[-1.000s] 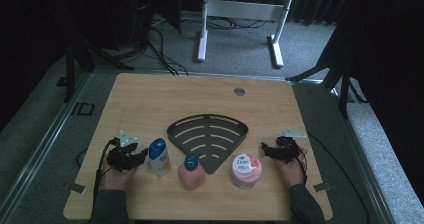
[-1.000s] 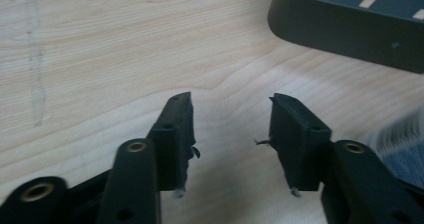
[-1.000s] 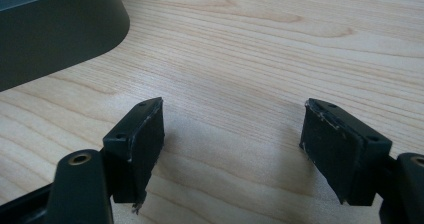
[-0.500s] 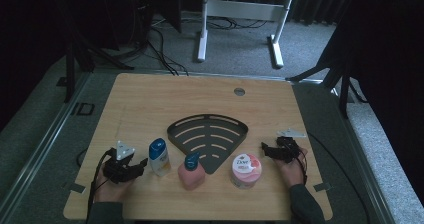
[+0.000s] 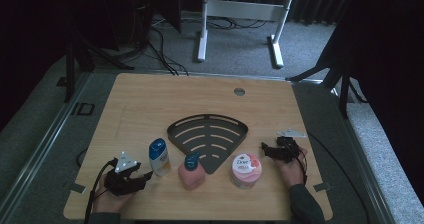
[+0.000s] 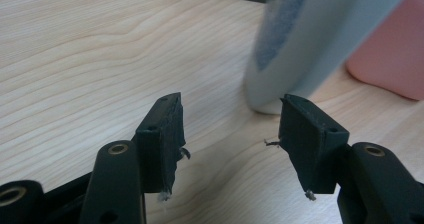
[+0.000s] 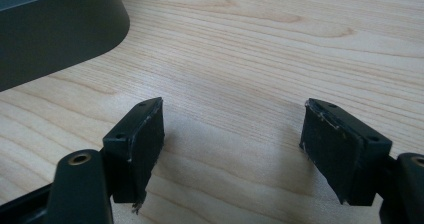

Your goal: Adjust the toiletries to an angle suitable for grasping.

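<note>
Standing upright near the front left of the surface (image 5: 150,99), the white bottle with a blue cap (image 5: 159,157) is the thing nearest the left tool (image 5: 145,175), just beyond its tips and apart from them. In the left gripper view the bottle (image 6: 305,44) is blurred and cut off by the top edge, so its label cannot be read; its base sits just past the right-hand jaw, and whether the two touch is hard to tell. The left tool's jaws stand spread with bare wood between them, holding nothing.

Three containers line the front: that bottle, one pink bottle with a blue top (image 5: 191,169) just beside it, and one round pink-lidded jar (image 5: 245,170) (the lid reads "Dove"). Behind them lies one dark fan-shaped slotted rack (image 5: 208,139), its point reaching between the pink bottle and the jar.

The right tool (image 5: 265,151) rests on the surface just right of the jar, its jaws also wide apart and empty; in its own view a corner of the rack (image 7: 55,29) shows, cropped at the upper left. Both hands come in from the bottom edge, their forearms cut off.
</note>
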Available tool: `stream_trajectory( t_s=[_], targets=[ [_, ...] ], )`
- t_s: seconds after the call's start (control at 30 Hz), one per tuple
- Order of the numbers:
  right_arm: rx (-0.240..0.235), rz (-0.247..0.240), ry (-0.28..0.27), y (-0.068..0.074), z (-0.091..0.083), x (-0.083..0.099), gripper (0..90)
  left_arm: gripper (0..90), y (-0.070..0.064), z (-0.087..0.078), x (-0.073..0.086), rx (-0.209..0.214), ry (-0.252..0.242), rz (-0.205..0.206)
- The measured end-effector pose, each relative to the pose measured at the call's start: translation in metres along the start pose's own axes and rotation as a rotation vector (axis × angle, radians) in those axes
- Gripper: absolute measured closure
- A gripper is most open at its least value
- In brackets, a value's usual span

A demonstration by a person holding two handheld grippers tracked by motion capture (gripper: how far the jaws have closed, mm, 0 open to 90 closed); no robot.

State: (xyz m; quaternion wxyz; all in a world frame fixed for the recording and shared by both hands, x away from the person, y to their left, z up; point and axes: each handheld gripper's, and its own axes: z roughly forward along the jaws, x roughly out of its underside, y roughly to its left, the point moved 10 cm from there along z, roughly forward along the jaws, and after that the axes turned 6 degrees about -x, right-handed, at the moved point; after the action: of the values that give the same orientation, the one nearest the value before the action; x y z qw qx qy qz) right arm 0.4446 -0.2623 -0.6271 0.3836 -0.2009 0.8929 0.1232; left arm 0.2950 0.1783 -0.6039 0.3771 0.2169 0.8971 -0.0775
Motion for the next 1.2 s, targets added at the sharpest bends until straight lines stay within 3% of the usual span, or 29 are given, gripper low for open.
stream_trajectory(
  t_s=[0.37, 0.6, 0.73, 0.87, 1.2],
  targets=[
    [0.000, 0.000, 0.000, 0.000, 0.000, 0.000, 25.0, 41.8, -0.019, 0.004, -0.004, 0.062, -0.002, 0.045],
    [0.000, 0.000, 0.000, 0.000, 0.000, 0.000, 25.0, 43.2, -0.032, 0.015, -0.017, 0.080, -0.021, 0.055],
    [0.000, 0.001, 0.000, 0.000, 0.000, 0.000, 25.0, 48.9, -0.034, 0.025, -0.024, 0.029, -0.011, 0.055],
    [0.000, 0.001, -0.001, 0.000, 0.000, 0.000, 24.9, 54.1, -0.033, 0.027, -0.027, 0.020, -0.016, 0.048],
    [0.000, 0.000, 0.000, 0.000, 0.000, 0.000, 25.0, 54.8, -0.026, 0.036, -0.035, -0.018, -0.014, 0.049]
  ],
)
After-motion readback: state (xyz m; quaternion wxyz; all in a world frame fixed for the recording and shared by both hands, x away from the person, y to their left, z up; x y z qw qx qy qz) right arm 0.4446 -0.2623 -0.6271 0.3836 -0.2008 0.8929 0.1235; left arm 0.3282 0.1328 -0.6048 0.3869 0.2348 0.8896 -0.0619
